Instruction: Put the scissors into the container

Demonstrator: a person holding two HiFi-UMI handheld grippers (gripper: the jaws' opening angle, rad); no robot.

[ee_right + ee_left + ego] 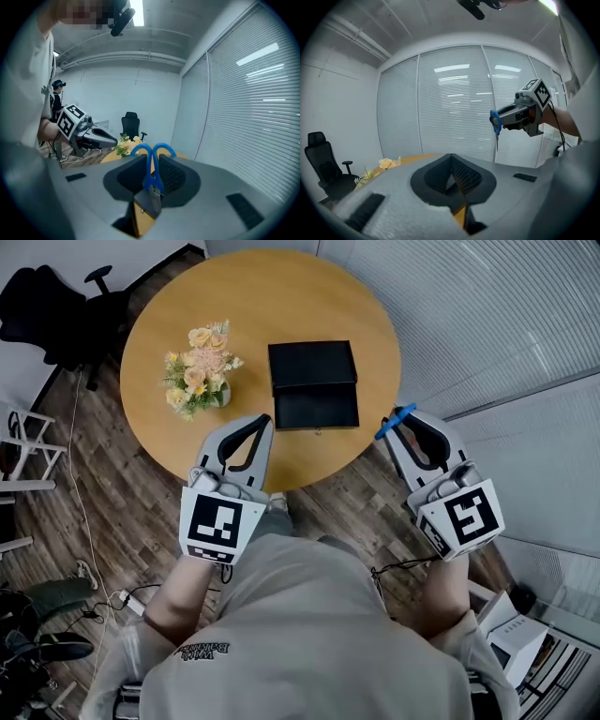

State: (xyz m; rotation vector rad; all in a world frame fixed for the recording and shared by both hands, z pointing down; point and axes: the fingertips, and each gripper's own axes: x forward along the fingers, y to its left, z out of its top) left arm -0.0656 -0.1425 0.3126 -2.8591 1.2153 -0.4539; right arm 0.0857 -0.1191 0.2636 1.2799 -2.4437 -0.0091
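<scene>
The container point(314, 385), a black box with its lid open, lies near the front of the round wooden table point(178, 306). The scissors point(396, 421) have blue handles, and my right gripper point(399, 423) is shut on them at the table's front right edge, to the right of the box. In the right gripper view the blue loops point(152, 154) stick up between the fingers and the blades point back toward the camera. My left gripper point(263, 420) hovers over the table's front edge, just left of the box, shut with nothing in it.
A bunch of pale flowers point(200, 367) stands on the table, left of the box. A black office chair point(56, 310) sits beyond the table at far left. White blinds point(487, 306) line the right side. Cables lie on the wood floor point(103, 601).
</scene>
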